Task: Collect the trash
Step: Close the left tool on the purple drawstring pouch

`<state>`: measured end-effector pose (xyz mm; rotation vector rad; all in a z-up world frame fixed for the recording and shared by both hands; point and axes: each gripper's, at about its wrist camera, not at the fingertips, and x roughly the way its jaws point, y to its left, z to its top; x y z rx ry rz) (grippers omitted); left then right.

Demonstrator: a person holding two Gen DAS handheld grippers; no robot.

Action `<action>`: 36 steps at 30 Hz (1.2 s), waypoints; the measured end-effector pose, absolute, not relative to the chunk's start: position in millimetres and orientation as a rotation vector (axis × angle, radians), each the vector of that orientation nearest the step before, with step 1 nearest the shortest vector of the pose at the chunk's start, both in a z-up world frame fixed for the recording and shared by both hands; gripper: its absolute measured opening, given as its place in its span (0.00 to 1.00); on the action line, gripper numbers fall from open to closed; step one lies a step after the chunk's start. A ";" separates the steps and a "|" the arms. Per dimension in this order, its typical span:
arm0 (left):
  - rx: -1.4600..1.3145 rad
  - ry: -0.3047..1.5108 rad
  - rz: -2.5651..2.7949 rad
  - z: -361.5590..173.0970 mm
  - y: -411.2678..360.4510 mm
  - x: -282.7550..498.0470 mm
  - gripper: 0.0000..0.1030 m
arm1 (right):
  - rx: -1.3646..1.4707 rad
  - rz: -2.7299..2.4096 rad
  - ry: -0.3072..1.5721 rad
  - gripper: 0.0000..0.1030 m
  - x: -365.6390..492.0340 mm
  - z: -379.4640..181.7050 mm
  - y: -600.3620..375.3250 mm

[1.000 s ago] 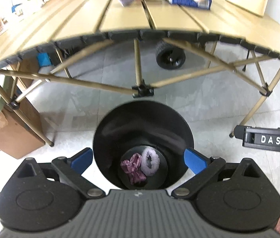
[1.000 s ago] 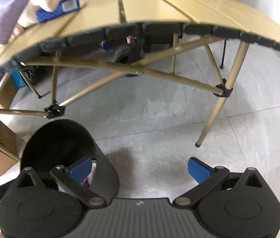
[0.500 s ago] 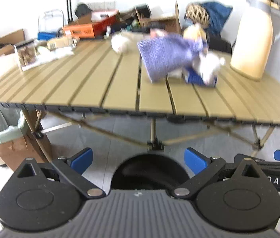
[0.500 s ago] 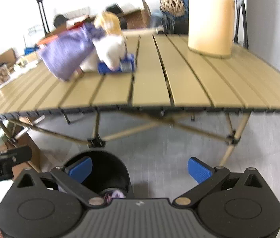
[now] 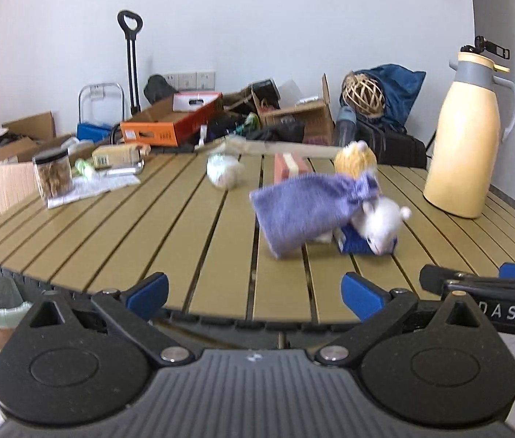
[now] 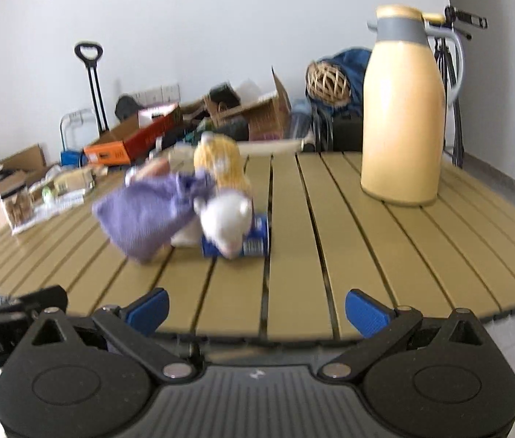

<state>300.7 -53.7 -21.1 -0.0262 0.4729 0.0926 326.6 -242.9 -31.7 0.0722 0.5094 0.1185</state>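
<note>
— Both sets of tongs are hanging just off the near edge of the slatted surface (image 5: 192,219), aren't they? The left tongs (image 5: 254,288) are standing apart with nothing between the blue pads, and the right tongs (image 6: 255,301) are gaping the same way, empty.

— Right, and they're sitting close beside each other. That's my first worry: if both are reaching for the same heap, they're going to be knocking into one another.

— The heap being that purple cloth pouch (image 5: 305,208), draped over the white plush toy (image 5: 381,224), which is lying on a blue packet (image 5: 352,244)?

— Yes, mid-surface, slightly toward the right. I'm guessing the packet is the rubbish, but I can't be sure; the view is smeared. If the tongs are closing on the pouch or the toy instead, they're collecting the wrong thing, or dragging the whole stack along.

— And the packet is lying flat under the toy, so pinching it is looking awkward.

— It might be sliding away rather than lifting. Behind it there's a yellow plush toy (image 5: 355,158), and further left a crumpled white wad (image 5: 223,173) that could be trash too.

— The cream thermos jug (image 6: 401,109) at the far right?

— Tall and upright. A wide swing of the right tongs could be tipping it over.
</note>
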 end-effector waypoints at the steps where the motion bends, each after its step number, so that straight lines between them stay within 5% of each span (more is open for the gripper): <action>1: -0.025 0.461 0.094 -20.0 -54.5 305.0 1.00 | 0.067 0.116 0.493 1.00 331.0 -30.0 -243.1; 36: 0.486 0.309 0.113 -81.5 -138.4 429.1 1.00 | 0.209 -0.028 0.365 1.00 380.5 -66.0 -297.5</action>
